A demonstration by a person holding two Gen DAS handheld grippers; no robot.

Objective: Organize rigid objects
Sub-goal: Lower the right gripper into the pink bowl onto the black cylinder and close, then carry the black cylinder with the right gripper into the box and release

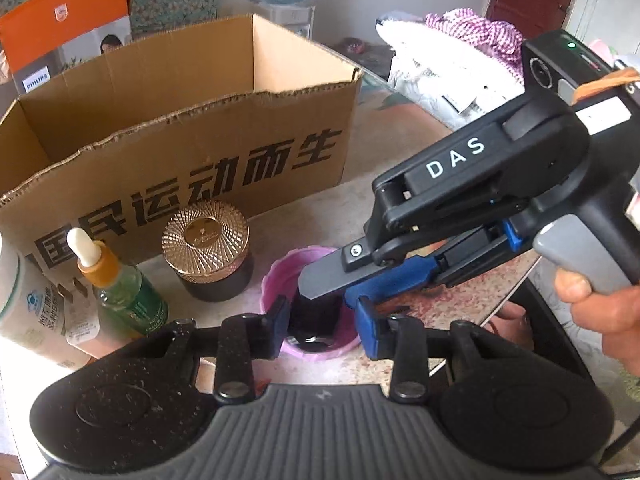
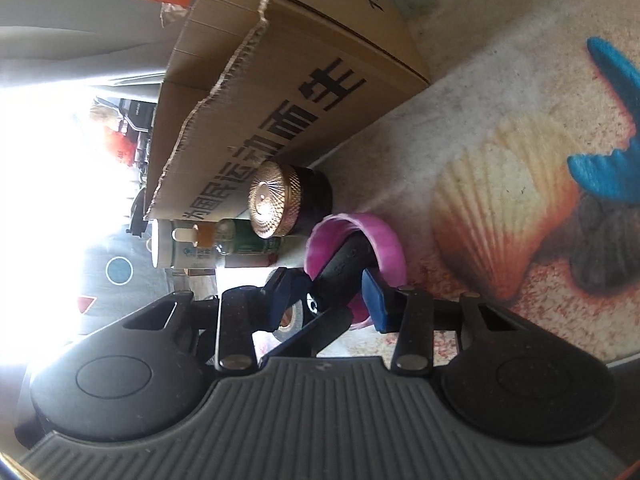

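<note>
Tabletop (image 2: 472, 92) has a seashell-print cover and a cluttered room behind it; both grippers meet at one spot.

Left gripper (image 1: 324, 324): pads clamped on the outer wall of the pink cup (image 1: 276, 276), one pad per side, cup upright. Probably steadying the cup so it doesn't tip or slide while the other tool works inside it.

Right gripper (image 1: 332, 292): comes in from the right, angled down, with a person's hand (image 1: 600, 304) on the grip. Its fingers straddle the dark cylindrical object (image 1: 316, 314), which stands slanted inside the cup. In the right wrist view the object sits between the pads with a gap visible on one side. One pad looks close to the cup wall. Can't tell if it is gripping or just closing around the object.

Just beyond the fingertips to the left is the gold-lidded jar (image 1: 206, 248), upright. Further left is the dropper bottle (image 1: 120, 284) with green liquid, then a white carton (image 1: 24, 304) at the frame edge.

Behind all of these is the open cardboard box (image 1: 180, 152) with black printed characters. It is the likely drop target, and the interior that shows is bare.

Judgement: the step is pulling the dark object out of the cup, or lifting cup and contents together. The jar and bottle are not yet sorted. The cup could tip if the left grip slips.
</note>
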